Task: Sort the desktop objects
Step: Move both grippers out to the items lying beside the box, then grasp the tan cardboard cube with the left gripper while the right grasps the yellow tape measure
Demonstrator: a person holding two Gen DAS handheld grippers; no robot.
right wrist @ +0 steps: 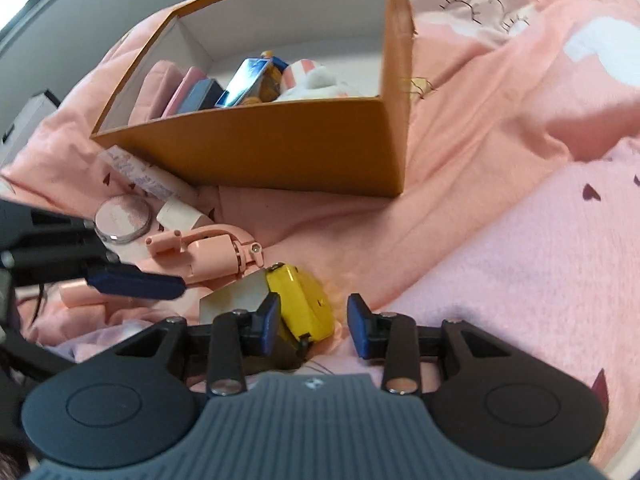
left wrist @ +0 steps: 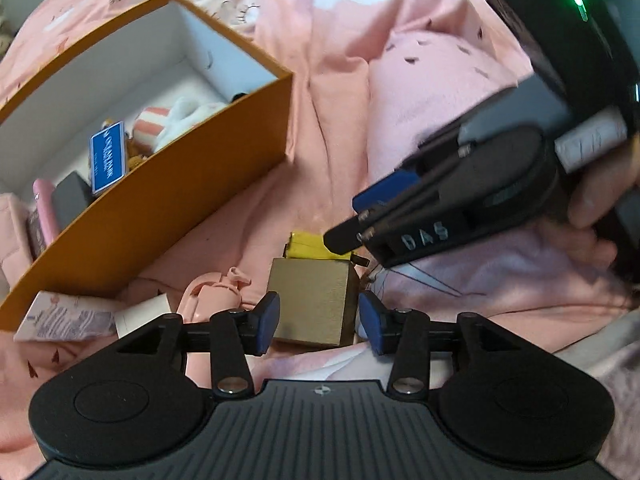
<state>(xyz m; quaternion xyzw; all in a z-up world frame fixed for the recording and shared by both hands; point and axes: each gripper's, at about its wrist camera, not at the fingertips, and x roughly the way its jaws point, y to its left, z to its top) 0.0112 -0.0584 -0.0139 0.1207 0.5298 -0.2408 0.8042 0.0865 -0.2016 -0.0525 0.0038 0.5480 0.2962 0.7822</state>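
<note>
A gold-brown box lies on the pink bedding, straddled by the blue pads of my open left gripper, which do not press on it. Just beyond it lies a yellow object. My right gripper reaches in from the right, tips over that yellow object. In the right wrist view the right gripper is open, with the yellow object between its jaws, close to the left pad and well apart from the right one. The gold-brown box sits beside it, with a left gripper finger to its left.
An open orange box holds a blue card, a striped plush toy and pink and dark items. Beside it lie a pink folding device, a round compact, a small white box and a printed packet. A hand holds the right gripper.
</note>
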